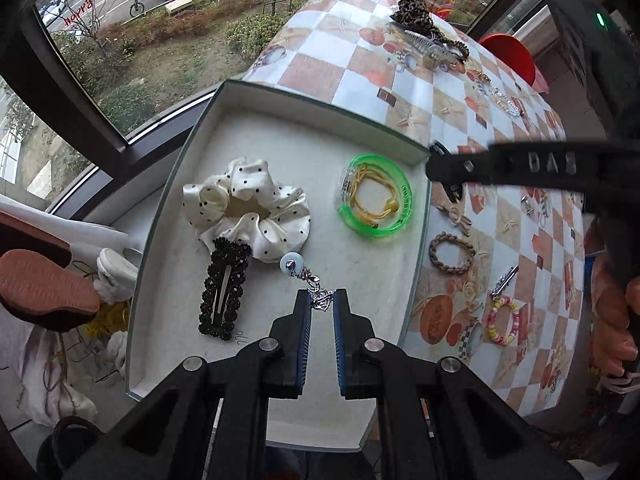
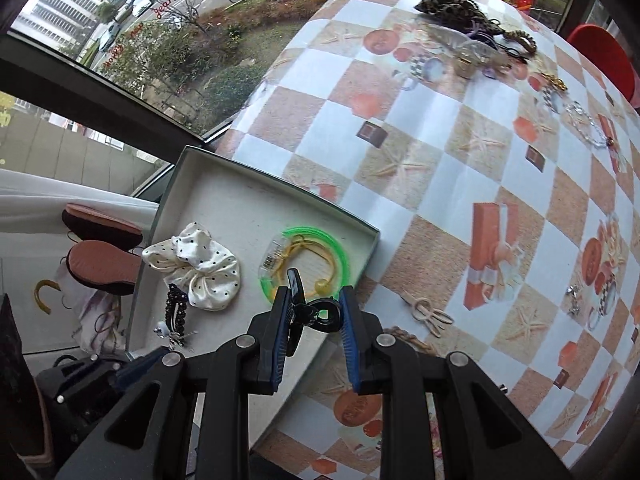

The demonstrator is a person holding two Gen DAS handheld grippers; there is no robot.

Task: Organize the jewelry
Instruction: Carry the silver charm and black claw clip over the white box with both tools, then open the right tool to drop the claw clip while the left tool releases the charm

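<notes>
A shallow white box (image 1: 280, 136) holds a white polka-dot scrunchie (image 1: 248, 208), a black beaded hair clip (image 1: 224, 288), a green bangle (image 1: 374, 196) around yellow hair ties, and a silver charm with a pale blue bead (image 1: 308, 280). My left gripper (image 1: 321, 300) is closed on the charm's silver end, low over the box floor. My right gripper (image 2: 314, 312) is shut on a black claw clip (image 2: 316, 314) above the box's right edge (image 2: 372, 236); it shows in the left wrist view (image 1: 444, 168) too.
On the checkered tablecloth (image 2: 420, 200) right of the box lie a braided bracelet (image 1: 452, 254), a beaded bracelet (image 1: 504, 320), a beige bow clip (image 2: 428, 312), a silver chain (image 2: 588, 124) and a leopard scrunchie pile (image 2: 452, 0). A window is behind; slippers lie at left.
</notes>
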